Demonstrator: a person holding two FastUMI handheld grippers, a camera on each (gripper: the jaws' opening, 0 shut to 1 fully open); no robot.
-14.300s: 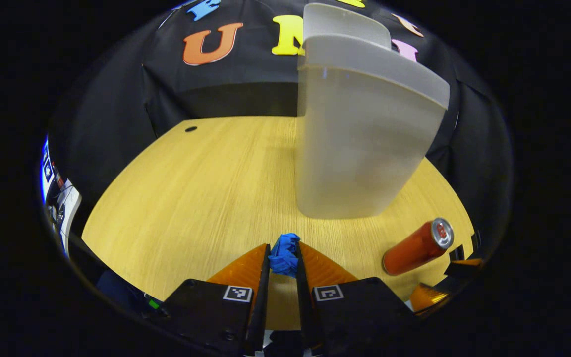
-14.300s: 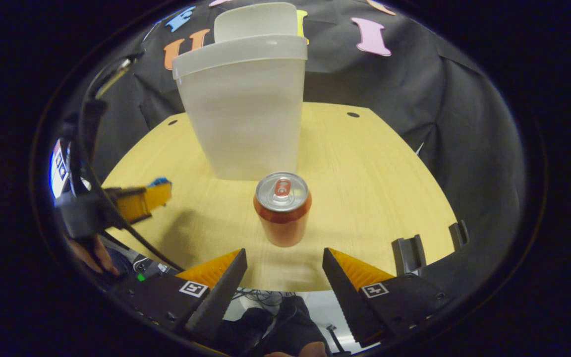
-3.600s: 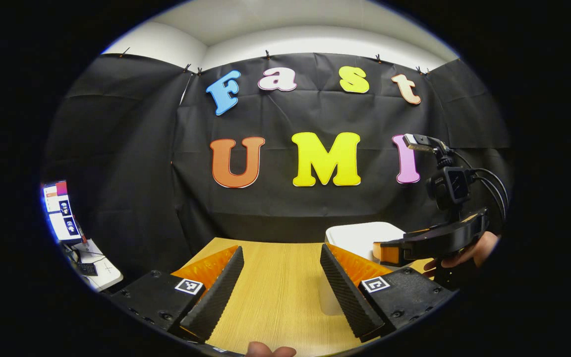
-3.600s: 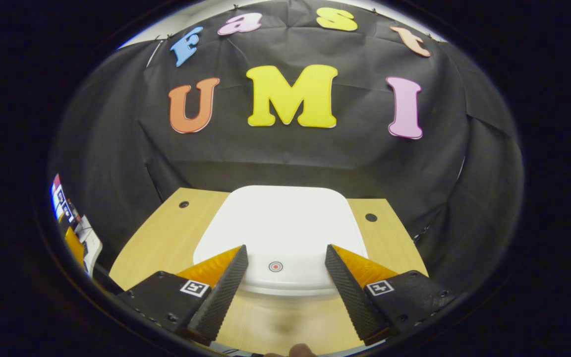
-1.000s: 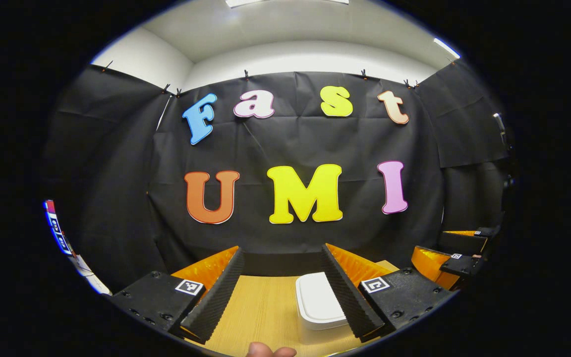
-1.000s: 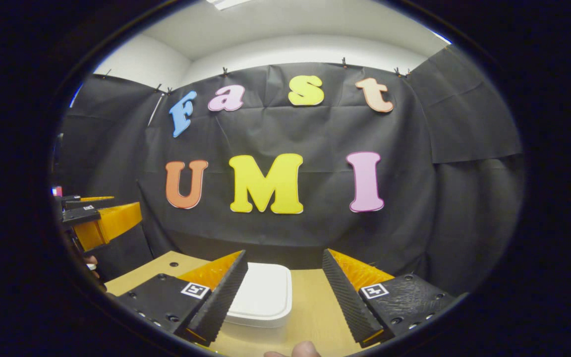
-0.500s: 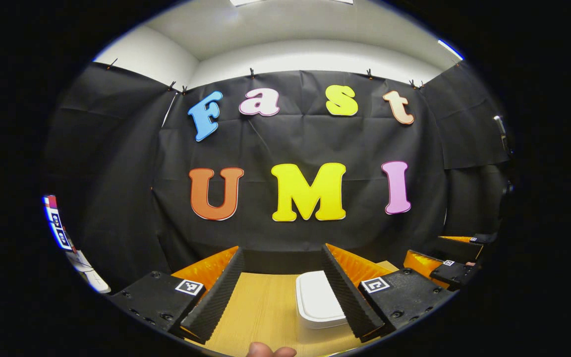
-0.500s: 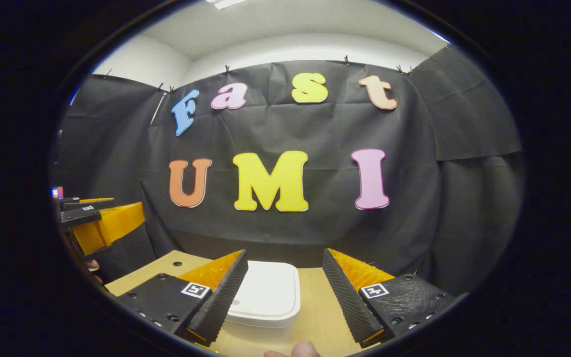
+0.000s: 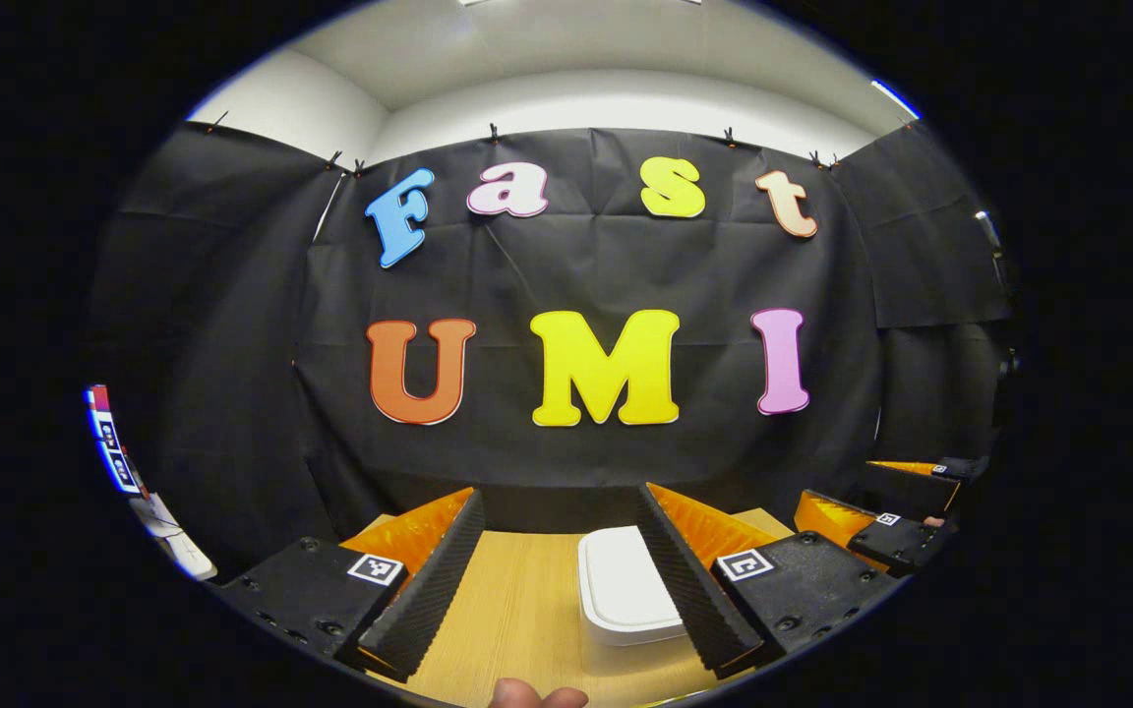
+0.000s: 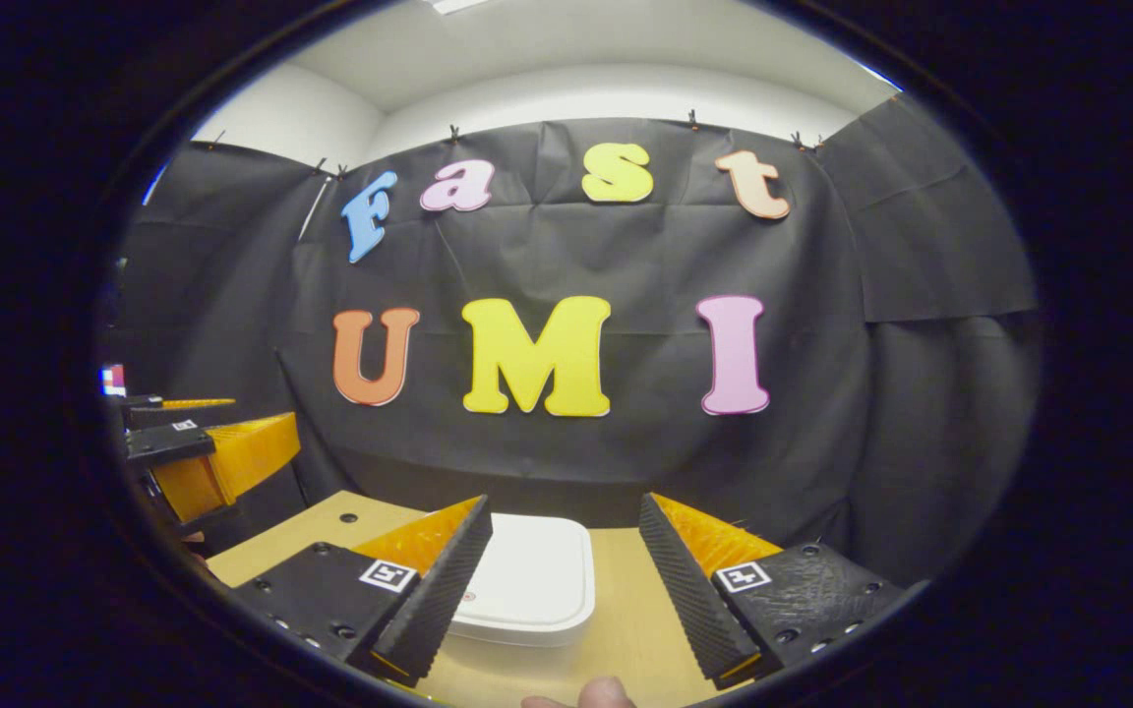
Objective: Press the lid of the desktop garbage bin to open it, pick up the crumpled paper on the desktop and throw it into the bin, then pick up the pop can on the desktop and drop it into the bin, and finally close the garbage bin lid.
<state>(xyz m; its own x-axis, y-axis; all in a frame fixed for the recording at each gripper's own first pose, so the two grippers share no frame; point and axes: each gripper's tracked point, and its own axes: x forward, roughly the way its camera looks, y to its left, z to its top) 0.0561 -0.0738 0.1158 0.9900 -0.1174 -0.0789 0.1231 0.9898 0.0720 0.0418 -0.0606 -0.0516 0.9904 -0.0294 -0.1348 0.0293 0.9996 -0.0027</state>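
Bin (image 10: 527,585) sits on the yellow table (image 10: 626,629) with its white lid (image 9: 621,585) lying flat and shut. I see no paper ball and no can on the bit of table that shows, and none in my tongs, so I think both are inside the bin by now, though I cannot see into it. That makes me think the last step, shutting the lid, is done and the job is about over. If so, my next move asks for very little: keep both tongs away from the lid so I do not press it and pop it open again, and hold them calm and level. My left tongs (image 9: 562,570) are wide open and hold nothing. In the left gripper view the bin shows in the gap between the two fingers, close against the right-hand one, lower down and farther off, not touching as far as I can tell. My right tongs (image 10: 566,575) are wide open too, with nothing in them, and in the right gripper view the bin peeks out from behind the left-hand finger. Both tongs are lifted up above the table and point straight ahead at the black cloth wall (image 10: 871,393), not down at the bin. They hang side by side: I see the right tongs off at the right edge of the left gripper view, and the left tongs off at the left edge of the right gripper view. A fingertip (image 10: 606,693) of the person's hand shows at the very bottom.
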